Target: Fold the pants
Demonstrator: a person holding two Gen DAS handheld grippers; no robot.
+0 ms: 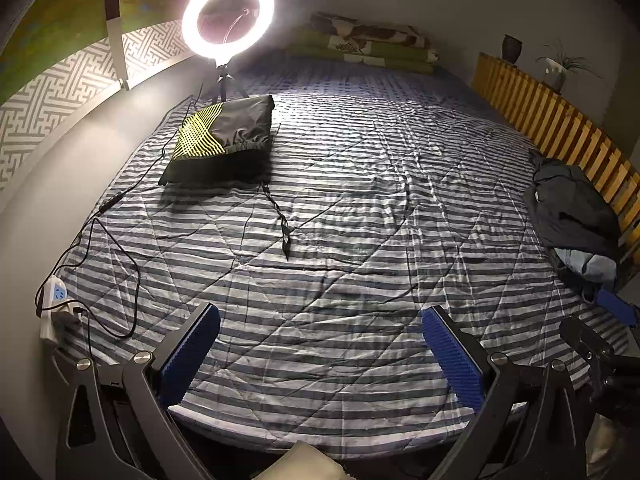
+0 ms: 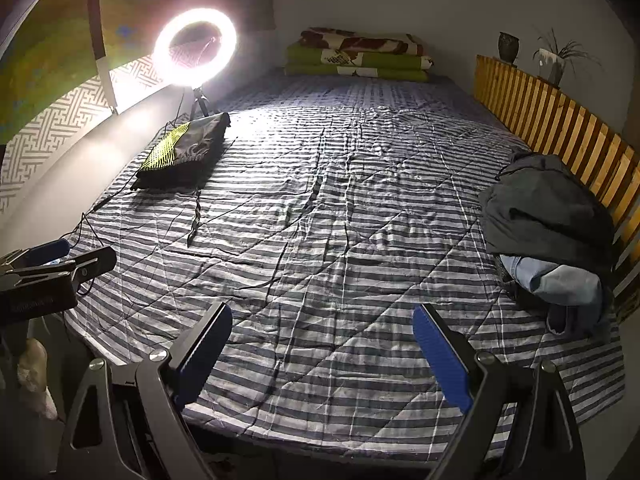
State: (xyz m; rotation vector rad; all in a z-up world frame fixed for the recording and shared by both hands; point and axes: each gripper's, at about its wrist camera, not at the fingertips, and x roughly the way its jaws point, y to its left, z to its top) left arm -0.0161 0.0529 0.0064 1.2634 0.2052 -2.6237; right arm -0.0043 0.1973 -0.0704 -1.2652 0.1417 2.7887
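Folded black pants with a yellow striped panel (image 1: 224, 140) (image 2: 182, 154) lie at the far left of the striped bed, a drawstring (image 1: 280, 220) trailing from them toward me. A heap of unfolded dark and light-blue clothes (image 1: 576, 216) (image 2: 548, 236) sits at the right edge. My left gripper (image 1: 320, 344) stands open over the bed's near edge, nothing between its blue pads. My right gripper (image 2: 322, 344) is open too and holds nothing. The left gripper (image 2: 60, 260) shows at the left edge of the right wrist view; the right gripper's tip (image 1: 616, 308) shows at the right of the left wrist view.
A lit ring light (image 1: 228, 18) on a small tripod stands behind the folded pants; its cable runs along the bed's left side to a power strip (image 1: 56, 300). Folded blankets (image 2: 356, 54) lie at the head. A wooden slat rail (image 2: 560, 136) borders the right side.
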